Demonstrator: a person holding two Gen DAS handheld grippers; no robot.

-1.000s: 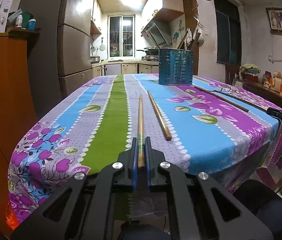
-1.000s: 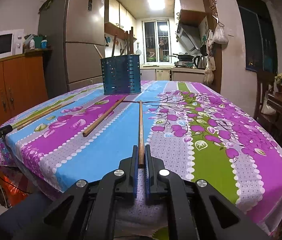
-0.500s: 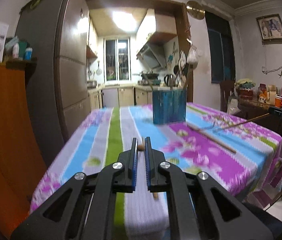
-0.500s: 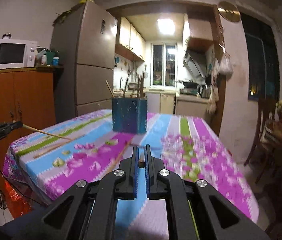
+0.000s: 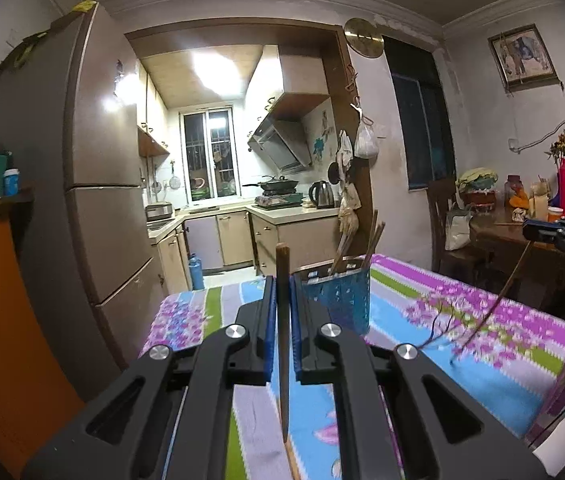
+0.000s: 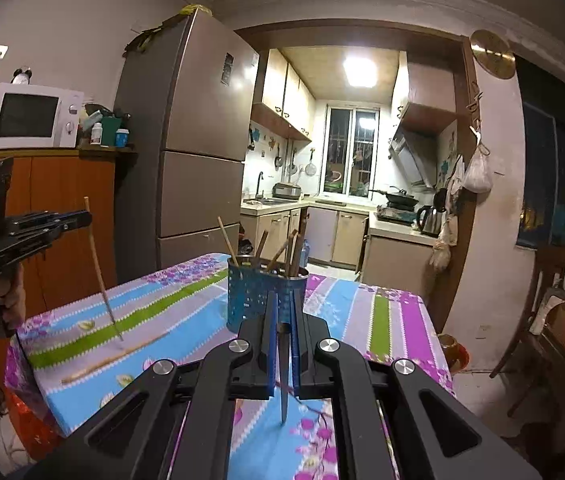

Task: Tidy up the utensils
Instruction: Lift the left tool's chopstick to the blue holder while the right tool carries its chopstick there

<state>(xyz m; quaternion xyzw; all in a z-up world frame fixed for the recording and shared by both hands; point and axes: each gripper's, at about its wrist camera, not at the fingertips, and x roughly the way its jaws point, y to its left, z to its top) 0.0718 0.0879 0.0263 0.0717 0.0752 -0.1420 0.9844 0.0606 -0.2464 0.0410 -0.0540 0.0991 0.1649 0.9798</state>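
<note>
The left gripper [image 5: 282,304] is closed on a wooden chopstick [image 5: 282,340], which is held near upright between the fingers [image 5: 268,320], its tip hanging below them above the bench [image 5: 522,380]. The right gripper [image 6: 282,328] is likewise clamped on a second chopstick [image 6: 283,392], tip pointing down below its fingers. The blue utensil holder [image 6: 258,296], stocked with chopsticks, is seen just beyond both pairs of fingers. A further chopstick [image 6: 114,358] is noted lying on the bench, left of the right fingers.

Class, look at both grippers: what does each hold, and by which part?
The left gripper and the right gripper each pinch one chopstick near its thick upper end, tip hanging down.
</note>
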